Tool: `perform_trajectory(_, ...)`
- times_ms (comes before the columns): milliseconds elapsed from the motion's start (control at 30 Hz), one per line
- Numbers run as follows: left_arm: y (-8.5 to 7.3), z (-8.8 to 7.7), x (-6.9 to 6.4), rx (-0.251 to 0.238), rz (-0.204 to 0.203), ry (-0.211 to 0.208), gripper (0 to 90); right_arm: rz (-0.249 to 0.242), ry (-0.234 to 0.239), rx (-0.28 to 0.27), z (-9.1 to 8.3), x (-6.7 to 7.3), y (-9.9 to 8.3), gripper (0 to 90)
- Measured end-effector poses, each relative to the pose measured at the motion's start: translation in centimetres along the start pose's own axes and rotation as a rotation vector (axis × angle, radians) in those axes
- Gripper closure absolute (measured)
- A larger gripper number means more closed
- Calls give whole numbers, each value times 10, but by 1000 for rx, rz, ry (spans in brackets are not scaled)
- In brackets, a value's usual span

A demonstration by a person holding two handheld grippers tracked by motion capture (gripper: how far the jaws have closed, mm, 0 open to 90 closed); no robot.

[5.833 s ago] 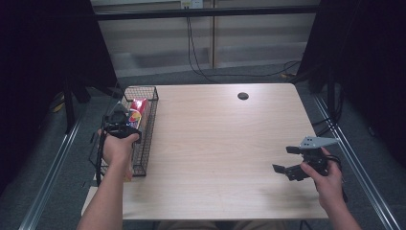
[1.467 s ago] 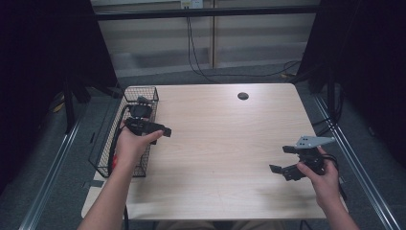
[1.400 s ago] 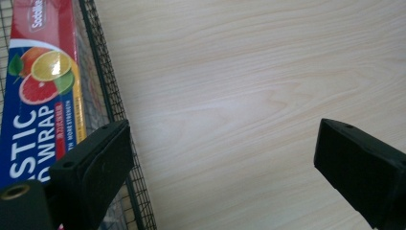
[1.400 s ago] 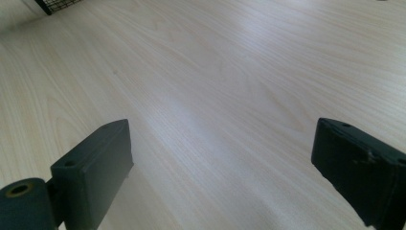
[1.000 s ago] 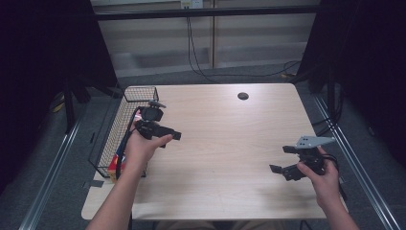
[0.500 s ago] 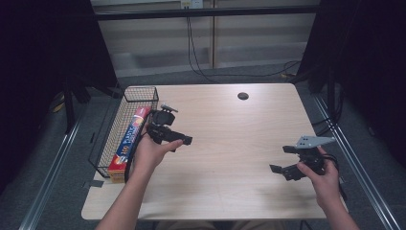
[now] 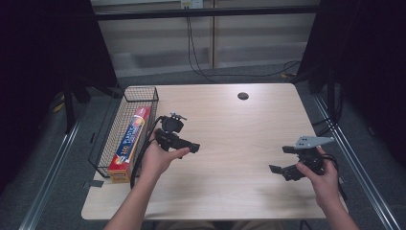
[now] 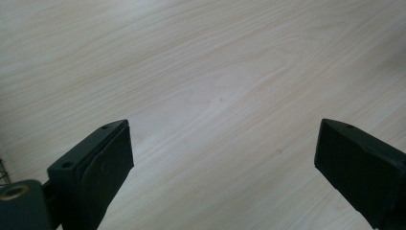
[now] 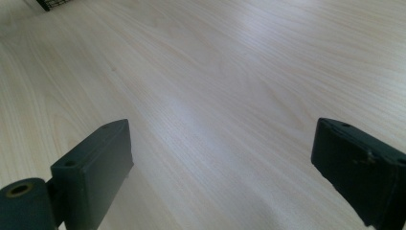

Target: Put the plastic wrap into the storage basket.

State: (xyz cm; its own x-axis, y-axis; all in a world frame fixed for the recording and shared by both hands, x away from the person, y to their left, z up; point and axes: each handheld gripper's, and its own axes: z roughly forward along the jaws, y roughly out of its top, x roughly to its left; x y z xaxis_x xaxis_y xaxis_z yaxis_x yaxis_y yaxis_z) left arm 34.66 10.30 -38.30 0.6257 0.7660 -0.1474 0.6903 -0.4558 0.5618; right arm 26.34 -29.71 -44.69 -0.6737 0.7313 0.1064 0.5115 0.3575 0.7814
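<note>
A long red, orange and blue box of wrap (image 7: 130, 140) lies lengthwise in the black wire basket (image 7: 141, 92) at the table's left edge. My left gripper (image 7: 191, 146) hovers over the wood just right of the basket, open, with bare tabletop between its jaws (image 8: 225, 158). My right gripper (image 7: 281, 160) is held low near the table's right front, also open, and nothing but wood grain lies between its jaws (image 9: 222, 158).
The light wooden table (image 7: 230, 129) has a round black cable hole (image 7: 242, 96) near its far edge. A corner of the basket (image 9: 52, 4) peeks in at the top left of the right gripper view. Dark floor and metal rails surround the table.
The left gripper has drawn out of the basket and moved right over the table, leaving the box of wrap lying in the basket. The right gripper has stayed put.
</note>
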Motion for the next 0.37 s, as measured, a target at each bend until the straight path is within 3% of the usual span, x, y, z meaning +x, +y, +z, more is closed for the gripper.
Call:
perform_trajectory(67,-3,4,-2,-10,-5,-10,59,-1,0,1,0,0,0,64)
perform_trajectory(367,-11,12,-8,10,43,-25,53,-2,-3,3,0,-1,-1,64)
